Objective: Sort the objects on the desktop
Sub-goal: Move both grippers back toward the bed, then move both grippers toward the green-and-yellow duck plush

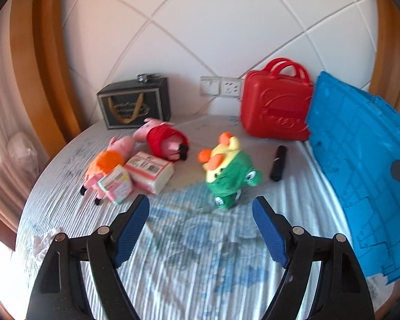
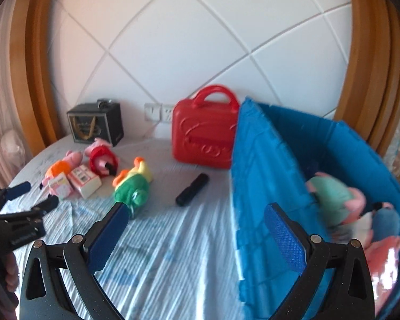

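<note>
On the striped cloth stands a green and yellow plush (image 1: 229, 176) (image 2: 131, 186), just beyond my left gripper (image 1: 201, 205), which is open with nothing between its fingers. Left of it lie a pig plush in a red dress (image 1: 165, 141), a pig plush in orange (image 1: 106, 165) and two tissue packs (image 1: 149, 173). A black cylinder (image 1: 278, 162) (image 2: 191, 189) lies to the right. My right gripper (image 2: 197, 210) is open and empty, its right finger over the near wall of the blue bin (image 2: 266, 186). The left gripper (image 2: 37, 194) shows at that view's left edge.
The blue bin holds several plush toys (image 2: 333, 197). A red carry case (image 1: 276, 106) (image 2: 204, 133) leans at the back beside it. A black gift box (image 1: 134, 104) stands against the padded wall near a socket (image 1: 221, 86). A crumpled tissue (image 1: 43, 240) lies near the table's left edge.
</note>
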`<state>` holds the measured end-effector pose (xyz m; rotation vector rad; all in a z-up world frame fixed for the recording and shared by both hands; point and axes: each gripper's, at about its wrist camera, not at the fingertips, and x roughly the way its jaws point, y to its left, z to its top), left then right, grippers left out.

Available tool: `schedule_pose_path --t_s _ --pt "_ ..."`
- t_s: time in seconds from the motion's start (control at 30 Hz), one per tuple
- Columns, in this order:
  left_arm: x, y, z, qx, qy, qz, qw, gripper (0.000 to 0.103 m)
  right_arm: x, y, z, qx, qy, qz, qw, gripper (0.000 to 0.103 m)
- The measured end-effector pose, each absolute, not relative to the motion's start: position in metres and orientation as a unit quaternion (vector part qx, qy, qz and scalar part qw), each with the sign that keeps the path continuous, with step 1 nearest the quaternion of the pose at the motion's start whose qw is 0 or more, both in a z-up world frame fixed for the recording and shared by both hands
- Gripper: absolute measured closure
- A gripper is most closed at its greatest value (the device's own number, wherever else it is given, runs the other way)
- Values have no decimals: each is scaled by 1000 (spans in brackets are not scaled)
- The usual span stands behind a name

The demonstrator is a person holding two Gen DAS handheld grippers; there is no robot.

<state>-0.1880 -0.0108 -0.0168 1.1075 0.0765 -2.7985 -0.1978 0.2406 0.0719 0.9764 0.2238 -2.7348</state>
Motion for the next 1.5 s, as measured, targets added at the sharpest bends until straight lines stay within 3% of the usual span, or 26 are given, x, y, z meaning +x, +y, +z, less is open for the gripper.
schedule_pose_path --t_s 0.27,0.77,0.87,0.93,1.1,1.2,1.27,1.5 --pt "-231 -28 -77 431 40 -900 61 23 -254 207 6 405 79 -902 128 0" --pt "-355 17 -214 536 15 -844 -13 24 -370 194 -81 468 56 -875 114 0" --pt "-369 22 -235 547 0 -837 -19 46 -387 188 -85 463 49 -877 117 0" --pt "-369 17 -237 531 -7 -847 -21 56 -397 179 -86 462 42 -877 129 0" --pt "-366 -15 -240 524 -31 -851 10 57 -405 145 -92 454 46 -872 179 2" --pt "-366 -47 -242 522 -62 -848 69 57 -403 119 -116 480 67 -851 203 21" --pt "-368 -76 -241 521 -69 -841 124 58 -397 103 -135 502 73 -834 217 22" --pt "-346 -132 -207 526 24 -834 165 60 -380 68 -163 532 76 -806 249 22"
